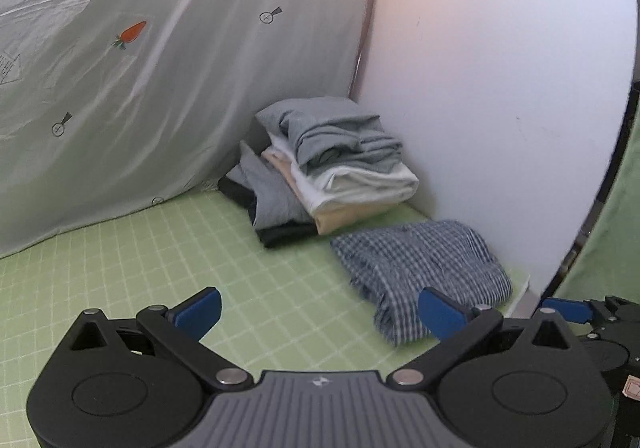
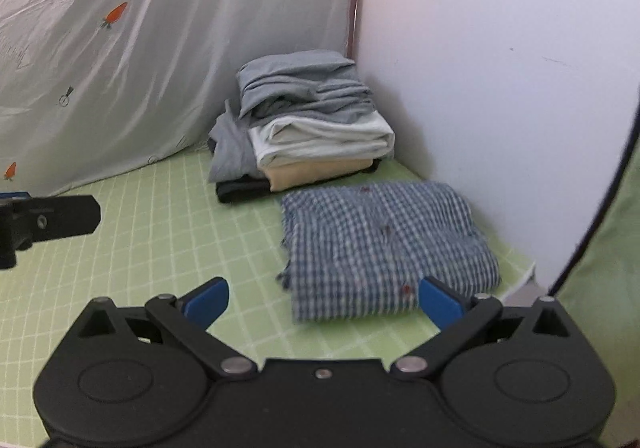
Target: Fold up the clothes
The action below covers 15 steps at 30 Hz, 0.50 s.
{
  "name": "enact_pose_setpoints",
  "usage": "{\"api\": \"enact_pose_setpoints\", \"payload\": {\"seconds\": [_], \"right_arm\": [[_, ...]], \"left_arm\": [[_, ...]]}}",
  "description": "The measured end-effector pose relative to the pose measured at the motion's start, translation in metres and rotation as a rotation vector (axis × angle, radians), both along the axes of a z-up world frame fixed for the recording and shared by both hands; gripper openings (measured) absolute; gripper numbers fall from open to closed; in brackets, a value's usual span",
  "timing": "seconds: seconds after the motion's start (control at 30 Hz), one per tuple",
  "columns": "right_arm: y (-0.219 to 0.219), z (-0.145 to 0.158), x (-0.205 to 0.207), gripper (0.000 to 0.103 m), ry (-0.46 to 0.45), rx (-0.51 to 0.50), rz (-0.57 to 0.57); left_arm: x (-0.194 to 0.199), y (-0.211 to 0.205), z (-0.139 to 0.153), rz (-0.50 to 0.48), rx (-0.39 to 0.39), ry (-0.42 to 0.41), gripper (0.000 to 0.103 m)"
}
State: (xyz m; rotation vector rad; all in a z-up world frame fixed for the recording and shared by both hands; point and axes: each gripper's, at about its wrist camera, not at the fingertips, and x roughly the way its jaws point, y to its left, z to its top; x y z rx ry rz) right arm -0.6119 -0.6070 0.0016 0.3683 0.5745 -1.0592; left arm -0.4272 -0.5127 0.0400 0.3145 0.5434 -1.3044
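A blue-and-white checked shirt (image 2: 384, 244) lies folded into a rough, rumpled rectangle on the green grid mat (image 2: 160, 248), just in front of a stack of folded clothes (image 2: 312, 128) — grey on top, then white, cream and black — in the corner by the white wall (image 2: 500, 68). The right wrist view shows small red buttons on the shirt; the left wrist view shows only its near corner clearly. The right gripper (image 2: 324, 300) and left gripper (image 1: 320, 310) both stand spread wide and hold nothing — the shirt lies just beyond each one's right-hand fingertip.
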Motion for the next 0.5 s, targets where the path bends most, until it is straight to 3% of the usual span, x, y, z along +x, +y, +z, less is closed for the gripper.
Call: {"api": "enact_pose_setpoints", "payload": {"seconds": [0.5], "right_arm": [[0.074,-0.001,0.009,0.102,0.014,-0.033,-0.059]], "left_arm": [[0.012,0.062,-0.009,-0.039,0.027,0.001,0.103]]}}
